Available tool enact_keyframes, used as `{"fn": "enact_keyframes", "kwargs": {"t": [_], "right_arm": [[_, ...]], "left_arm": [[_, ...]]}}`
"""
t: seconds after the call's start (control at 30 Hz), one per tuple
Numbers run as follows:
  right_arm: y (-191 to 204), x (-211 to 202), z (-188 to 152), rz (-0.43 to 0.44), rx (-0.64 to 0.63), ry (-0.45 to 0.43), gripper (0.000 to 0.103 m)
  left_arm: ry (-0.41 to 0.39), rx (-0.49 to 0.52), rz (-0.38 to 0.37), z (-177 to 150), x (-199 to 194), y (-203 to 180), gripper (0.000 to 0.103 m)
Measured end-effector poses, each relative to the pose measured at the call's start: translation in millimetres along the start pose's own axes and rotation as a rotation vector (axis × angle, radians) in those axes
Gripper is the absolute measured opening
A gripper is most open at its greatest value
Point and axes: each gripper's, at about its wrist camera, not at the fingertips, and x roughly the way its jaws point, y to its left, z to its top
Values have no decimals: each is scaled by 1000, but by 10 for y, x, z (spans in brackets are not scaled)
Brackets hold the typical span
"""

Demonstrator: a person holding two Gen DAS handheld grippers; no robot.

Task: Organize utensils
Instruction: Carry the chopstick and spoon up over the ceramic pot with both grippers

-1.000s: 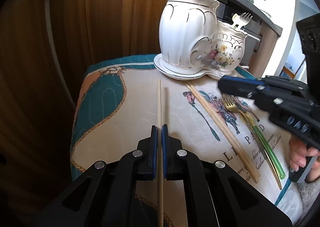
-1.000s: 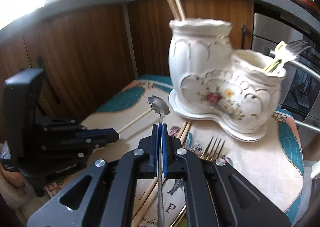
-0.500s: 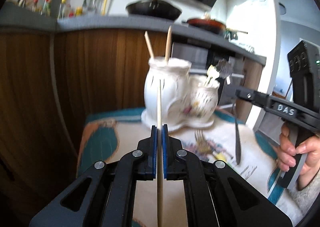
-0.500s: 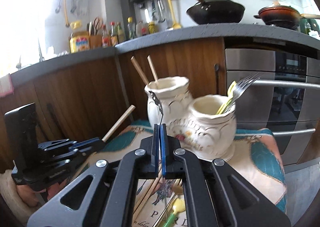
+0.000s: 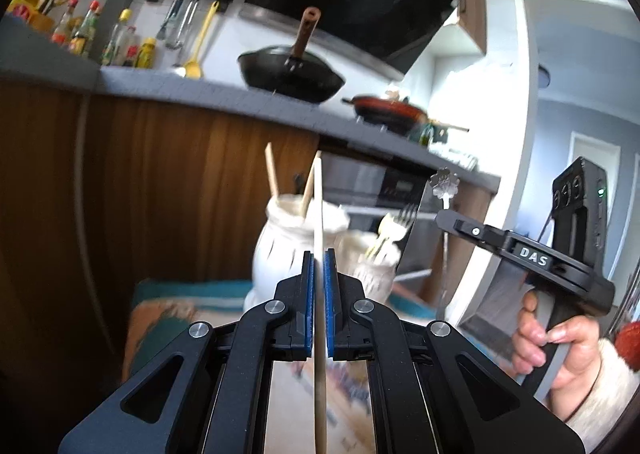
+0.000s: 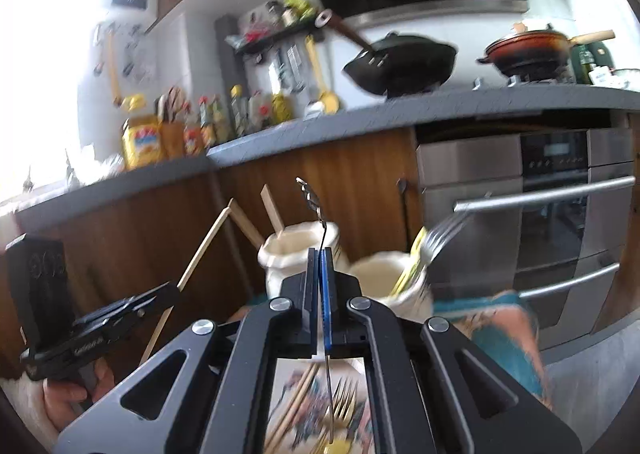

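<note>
A chopstick (image 5: pixel 319 214) is clamped upright in the closed left gripper (image 5: pixel 319 306), raised in front of the white holder (image 5: pixel 280 250). A spoon (image 6: pixel 320 222) is pinched in the closed right gripper (image 6: pixel 320 294), above the table's patterned cloth (image 6: pixel 500 334).

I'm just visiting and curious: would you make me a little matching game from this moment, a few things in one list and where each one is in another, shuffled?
Things:
1. chopstick
2. silver spoon
3. fork
4. black wok

Places:
a. on the counter
b. standing in the shorter white pot
c. pinched in the left gripper
d. pinched in the right gripper

Pairs: 1-c, 2-d, 3-b, 4-a
</note>
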Motion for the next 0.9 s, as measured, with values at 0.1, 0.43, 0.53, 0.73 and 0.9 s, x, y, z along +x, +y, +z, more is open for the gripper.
{"fn": "enact_keyframes", "kwargs": {"t": [0.1,0.43,0.53,0.73,0.9], "right_arm": [[-61,53,183,-22,-4,-59,2],[-259,527,323,-51,-19,-49,2],[-353,587,337,-51,2,-53,2],[-492,644,427,-36,50,-89,2],[-559,626,469,-36,102,-155,2]], "left_arm": [[-39,24,-36,137,129,-88,5],[-13,24,-39,363,835,2,5],[-23,-12,-33,443,934,157,5],[-58,-40,-54,684,1142,227,5],[-93,-64,-87,818,1302,127,5]]}}
